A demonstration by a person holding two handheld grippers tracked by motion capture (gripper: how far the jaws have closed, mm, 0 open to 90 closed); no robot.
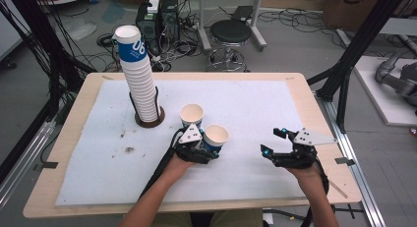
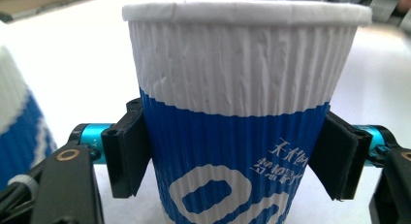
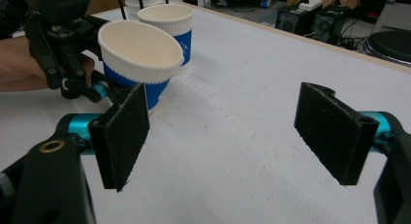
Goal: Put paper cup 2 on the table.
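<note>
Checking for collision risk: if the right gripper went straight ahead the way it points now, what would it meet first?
Probably nothing: the right gripper is open and looks along bare white table cover to the far edge. The held cup and the left gripper sit off to one side, though depth is unclear.

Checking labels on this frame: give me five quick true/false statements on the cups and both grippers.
1. The left gripper has a blue-and-white cup between its pads. True.
2. The right gripper holds a cup. False: its jaws are open, nothing between them.
3. A tall cup stack stands at the table's far left. True.
4. Three loose cups stand apart from the stack. False: two do, the held cup and a second cup.
5. The held cup lies on its side. False: it is roughly upright.
</note>
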